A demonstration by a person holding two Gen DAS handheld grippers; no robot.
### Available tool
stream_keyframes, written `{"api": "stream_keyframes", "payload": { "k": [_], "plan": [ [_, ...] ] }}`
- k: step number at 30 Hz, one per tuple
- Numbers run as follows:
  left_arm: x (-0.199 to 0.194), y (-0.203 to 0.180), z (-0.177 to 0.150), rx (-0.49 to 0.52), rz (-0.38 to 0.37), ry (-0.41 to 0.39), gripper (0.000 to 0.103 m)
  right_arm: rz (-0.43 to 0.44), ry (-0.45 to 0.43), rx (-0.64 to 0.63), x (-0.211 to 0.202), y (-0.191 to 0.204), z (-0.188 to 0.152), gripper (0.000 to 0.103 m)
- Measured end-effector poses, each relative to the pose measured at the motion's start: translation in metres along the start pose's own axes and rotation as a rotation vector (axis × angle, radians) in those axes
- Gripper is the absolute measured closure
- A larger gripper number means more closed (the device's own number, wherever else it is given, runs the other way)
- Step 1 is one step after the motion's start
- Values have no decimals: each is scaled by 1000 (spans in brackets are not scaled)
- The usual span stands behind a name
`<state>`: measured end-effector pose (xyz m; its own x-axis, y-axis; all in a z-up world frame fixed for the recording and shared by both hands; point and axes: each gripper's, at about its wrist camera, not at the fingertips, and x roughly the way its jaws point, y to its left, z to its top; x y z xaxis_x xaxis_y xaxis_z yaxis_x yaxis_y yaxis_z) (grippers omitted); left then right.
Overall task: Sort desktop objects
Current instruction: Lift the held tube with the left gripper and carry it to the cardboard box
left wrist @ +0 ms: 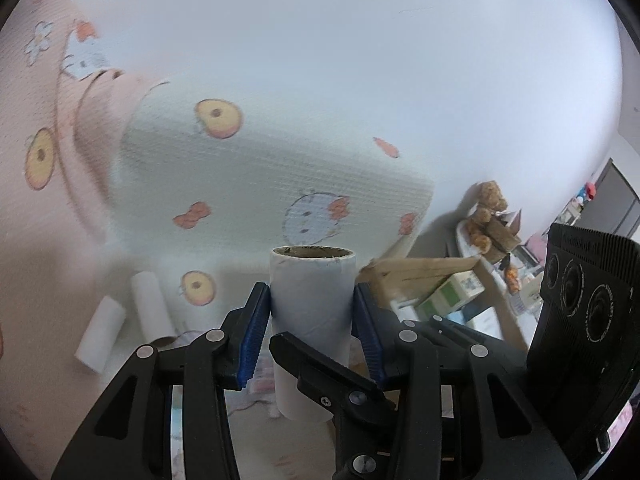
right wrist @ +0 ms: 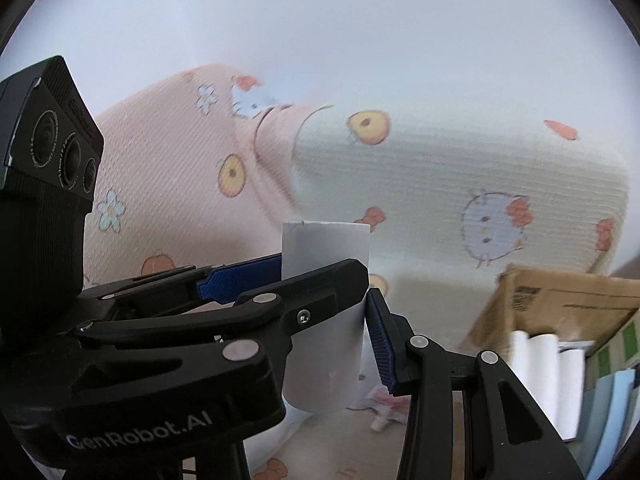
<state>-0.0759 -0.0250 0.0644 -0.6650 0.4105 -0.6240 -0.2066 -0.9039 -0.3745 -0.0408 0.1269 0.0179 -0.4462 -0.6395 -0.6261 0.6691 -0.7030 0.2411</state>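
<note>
Tongs first: one white tube [left wrist: 312,300] is clamped by both the left gripper [left wrist: 312,320] and right gripper [right wrist: 326,300], held up in front of the cartoon pillows [right wrist: 460,184]. Probably mid-carry; a drop spot is needed next. More white rolls [right wrist: 544,364] are seen stacked inside the cardboard box [right wrist: 560,296].

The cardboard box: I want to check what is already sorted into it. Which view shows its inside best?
The right wrist view: the cardboard box opens toward the camera, with white rolls lying inside. The left wrist view shows mostly its outer flap and a green-and-white carton; no rolls are visible.
</note>
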Motion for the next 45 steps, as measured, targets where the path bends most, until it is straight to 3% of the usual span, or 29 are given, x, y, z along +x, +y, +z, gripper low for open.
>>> {"api": "stream_keyframes", "payload": {
  "k": [13,18,23,28,45],
  "plan": [
    [45,-65,24,70,-93,67,56,-98,-13,82,-41,-67,17,63],
    [56,-87,26,113,-118,78,56,-91,-19,122,-57,-91,17,62],
    [60,-114,31,200,-101,58,56,-117,-44,122,-68,-102,21,62],
    [68,-124,30,200,-112,59,56,-146,-53,129,-74,-113,20,62],
    [133,-174,14,273,-177,216,56,-214,45,234,-86,-182,-2,62]
  ]
}}
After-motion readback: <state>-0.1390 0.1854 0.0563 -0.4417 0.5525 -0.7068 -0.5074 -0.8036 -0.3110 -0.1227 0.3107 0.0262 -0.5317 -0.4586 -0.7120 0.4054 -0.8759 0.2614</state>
